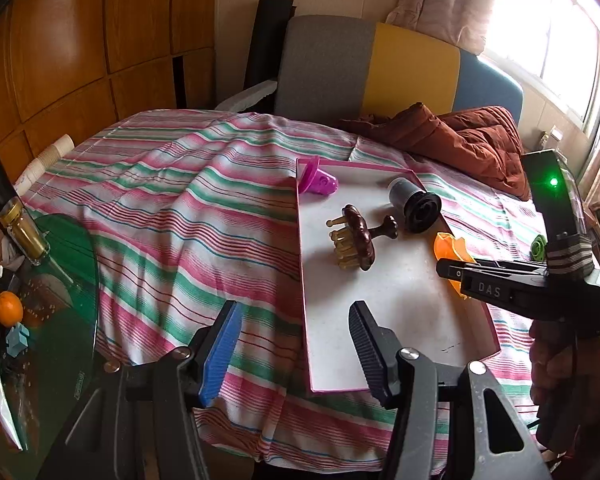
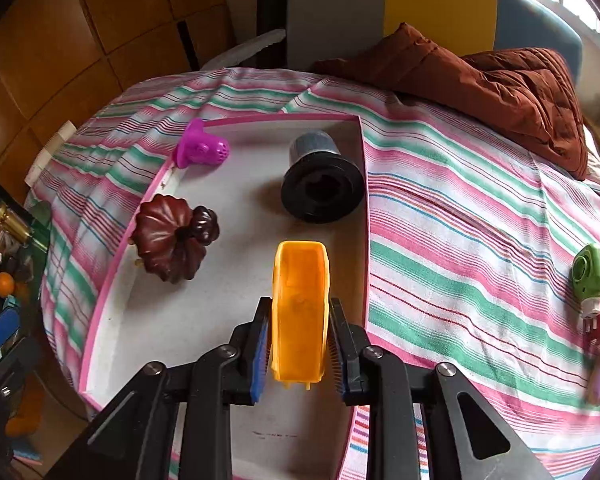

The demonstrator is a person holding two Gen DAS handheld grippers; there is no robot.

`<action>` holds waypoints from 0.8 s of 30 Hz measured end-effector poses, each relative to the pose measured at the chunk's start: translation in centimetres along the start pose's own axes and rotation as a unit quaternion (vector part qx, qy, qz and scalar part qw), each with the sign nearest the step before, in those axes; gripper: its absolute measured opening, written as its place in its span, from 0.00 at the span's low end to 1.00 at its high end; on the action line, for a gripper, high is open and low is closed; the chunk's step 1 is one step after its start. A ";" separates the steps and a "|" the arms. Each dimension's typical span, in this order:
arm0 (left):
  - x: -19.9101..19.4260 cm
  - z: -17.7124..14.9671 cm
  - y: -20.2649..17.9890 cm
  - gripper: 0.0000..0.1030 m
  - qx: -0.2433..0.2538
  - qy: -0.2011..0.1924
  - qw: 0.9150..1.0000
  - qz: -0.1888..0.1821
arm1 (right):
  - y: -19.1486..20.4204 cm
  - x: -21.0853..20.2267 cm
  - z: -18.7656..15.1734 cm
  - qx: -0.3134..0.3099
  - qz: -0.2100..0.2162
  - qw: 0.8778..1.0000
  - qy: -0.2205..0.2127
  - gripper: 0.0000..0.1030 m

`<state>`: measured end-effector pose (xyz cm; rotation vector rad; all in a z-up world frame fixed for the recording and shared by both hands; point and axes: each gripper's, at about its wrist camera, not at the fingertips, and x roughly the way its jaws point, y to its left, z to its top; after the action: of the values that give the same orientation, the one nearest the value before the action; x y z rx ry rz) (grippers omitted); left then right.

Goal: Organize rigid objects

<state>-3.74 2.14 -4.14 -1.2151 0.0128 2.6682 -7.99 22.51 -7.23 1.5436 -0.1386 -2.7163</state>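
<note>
Orange plastic scoop [image 2: 300, 312] sits clenched in your right gripper [image 2: 299, 346], long axis pointing up-frame over the white tray [image 2: 228, 320]; left gripper [image 1: 296, 354] hangs released, further off.

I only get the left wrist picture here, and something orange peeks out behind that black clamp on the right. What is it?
Observer: The right wrist view shows an orange plastic piece, open like a trough, gripped by the right gripper over the white tray.
Operator: Anything else out there waiting that I can't make out? I see just a green blob at the edge.
Observer: It is a green toy lying on the striped cloth, with reddish pieces beside it.
Operator: And that brown thing with pegs?
Observer: From above, the brown massager has a ribbed, pumpkin-like top and sits at the tray's pink rim.
</note>
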 end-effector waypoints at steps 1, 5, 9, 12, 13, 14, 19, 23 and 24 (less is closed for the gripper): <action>0.0 0.0 0.0 0.55 0.000 0.000 1.000 0.001 | 0.0 0.2 0.0 0.000 -0.003 1.000 0.001 0.26; 0.1 0.0 0.2 0.55 0.000 0.001 1.000 0.003 | 0.0 1.0 0.0 -0.001 -0.025 1.000 0.006 0.26; 0.0 0.0 0.2 0.55 0.001 0.000 1.000 0.005 | 0.1 0.8 -0.2 -0.002 -0.028 1.000 0.001 0.26; -0.2 -0.1 0.4 0.55 -0.001 -0.003 1.000 0.005 | 0.5 0.1 -0.3 -0.009 -0.033 0.999 -0.014 0.29; -0.2 -0.1 0.5 0.55 -0.002 -0.003 1.000 0.006 | 0.6 -0.2 -0.4 -0.011 -0.035 0.999 -0.019 0.33; -0.2 -0.1 0.6 0.55 -0.004 -0.002 1.000 0.006 | 0.8 -0.7 -0.4 -0.015 -0.037 0.999 -0.027 0.35; -0.5 -0.3 0.8 0.55 -0.006 -0.004 1.000 0.007 | 1.8 -2.7 -0.6 -0.029 -0.043 0.997 -0.056 0.38; -0.7 -0.5 0.8 0.55 -0.006 -0.004 1.000 0.010 | 2.6 -4.4 -0.9 -0.037 -0.040 0.995 -0.079 0.41; -0.8 -0.5 0.9 0.55 -0.006 -0.004 1.000 0.010 | 2.7 -4.7 -1.0 -0.039 -0.041 0.995 -0.083 0.41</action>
<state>-3.07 1.12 -3.95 -1.2157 0.0078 2.6937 -4.77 19.98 -3.46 1.3328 0.0296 -2.8724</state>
